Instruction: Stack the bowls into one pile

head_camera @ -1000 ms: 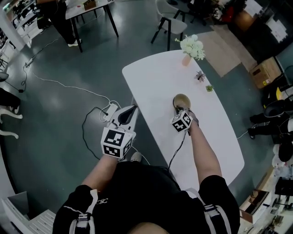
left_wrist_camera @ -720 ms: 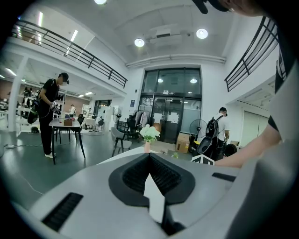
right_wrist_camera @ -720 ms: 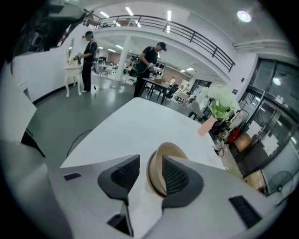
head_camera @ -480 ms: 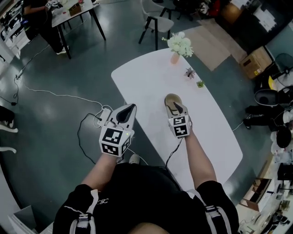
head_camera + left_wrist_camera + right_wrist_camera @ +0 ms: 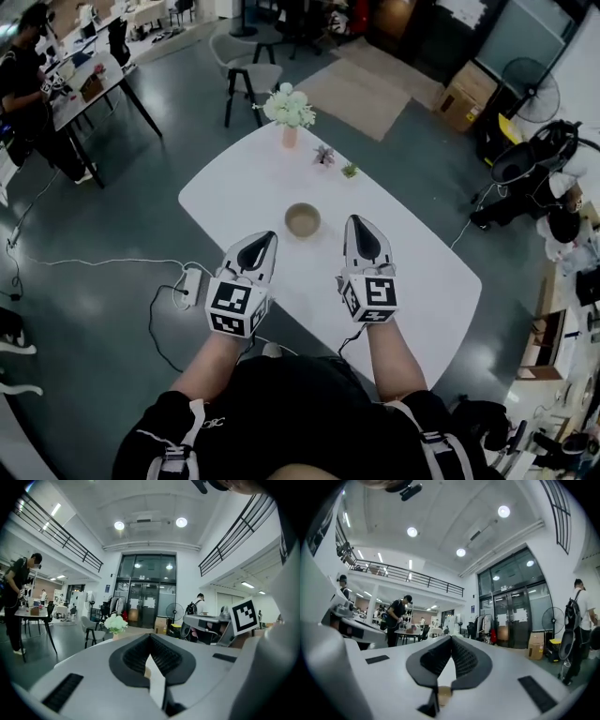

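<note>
well, nearest the body, both grippers are held level above the near side of the table (image 5: 422, 281). the left gripper (image 5: 264, 236) is clenched on nothing, and its own view shows the tips meeting. the right gripper (image 5: 355, 222) is pinched tight and empty too. its jaws have just been closing, with nothing between them.

just past the tips and between them, apart from both, the bowl (image 5: 303, 219) stands mouth up near the middle of the table. it is the only one in sight. from above i cannot tell how many are nested in it, but with no stray bowl left the stacking looks done.

it looks light and stiff, tan, with a smooth wall and a thin rim. the place to take it is probably the rim, one jaw inside and one outside. a smooth wall may slip in a shallow pinch, and a grip on the rim would likely lift only the top bowl of a nest.

farther on sit two small plants (image 5: 324, 153), then flowers (image 5: 289, 106) at the far end. a chair (image 5: 251, 75) stands beyond the table.
</note>
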A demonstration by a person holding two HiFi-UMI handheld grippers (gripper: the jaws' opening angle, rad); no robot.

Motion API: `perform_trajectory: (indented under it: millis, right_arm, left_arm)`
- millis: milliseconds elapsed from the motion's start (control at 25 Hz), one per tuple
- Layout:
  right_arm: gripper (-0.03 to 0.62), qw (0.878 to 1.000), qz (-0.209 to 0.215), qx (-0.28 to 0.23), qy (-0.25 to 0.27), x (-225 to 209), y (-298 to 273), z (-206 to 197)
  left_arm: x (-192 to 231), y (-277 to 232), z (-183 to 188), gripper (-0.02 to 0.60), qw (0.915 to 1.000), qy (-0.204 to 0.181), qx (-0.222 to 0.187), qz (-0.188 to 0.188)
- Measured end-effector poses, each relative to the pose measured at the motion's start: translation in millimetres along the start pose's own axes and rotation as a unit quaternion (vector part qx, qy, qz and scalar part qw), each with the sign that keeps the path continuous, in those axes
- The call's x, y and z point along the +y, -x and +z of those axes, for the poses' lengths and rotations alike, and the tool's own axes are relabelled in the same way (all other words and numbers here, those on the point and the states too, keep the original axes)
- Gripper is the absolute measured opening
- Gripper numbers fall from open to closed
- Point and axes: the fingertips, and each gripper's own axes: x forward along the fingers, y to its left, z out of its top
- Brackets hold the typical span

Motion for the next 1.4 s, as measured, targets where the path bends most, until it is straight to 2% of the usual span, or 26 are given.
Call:
perform_trajectory:
  millis: [120, 280, 440, 560, 800, 1120, 1400]
  right_arm:
    - [0.014, 0.999, -0.044, -0.021, 0.004, -26, 46, 22]
    - [0.014, 0.995, -0.094, -0.016, 0.019, -56, 100, 21]
    - [0.012, 0.994, -0.112, 0.007, 0.012, -82, 133, 5]
    - [0.012, 0.993, -0.121, 0.005, 0.010, -99, 148, 6]
    - [0.012, 0.990, -0.138, -0.017, 0.001, -117, 165, 8]
    - [0.012, 0.992, -0.127, -0.013, -0.007, -120, 175, 2]
    - [0.012, 0.993, -0.114, -0.009, 0.007, -107, 173, -4]
  left_arm:
    - [-40, -7, 6, 0.012, 0.9996, -0.010, -0.004, -0.026]
    - [-93, -15, 5, 0.012, 0.9983, -0.018, -0.005, -0.055]
    - [-141, -22, 0, 0.012, 0.9969, -0.020, -0.001, -0.077]
    - [-168, -26, 0, 0.012, 0.9956, -0.028, -0.003, -0.089]
    - [-185, -30, 3, 0.012, 0.9966, -0.038, -0.013, -0.072]
    - [-197, -28, 8, 0.012, 0.9973, -0.040, -0.032, -0.052]
    - [-197, -30, -1, 0.012, 0.9984, -0.023, -0.014, -0.051]
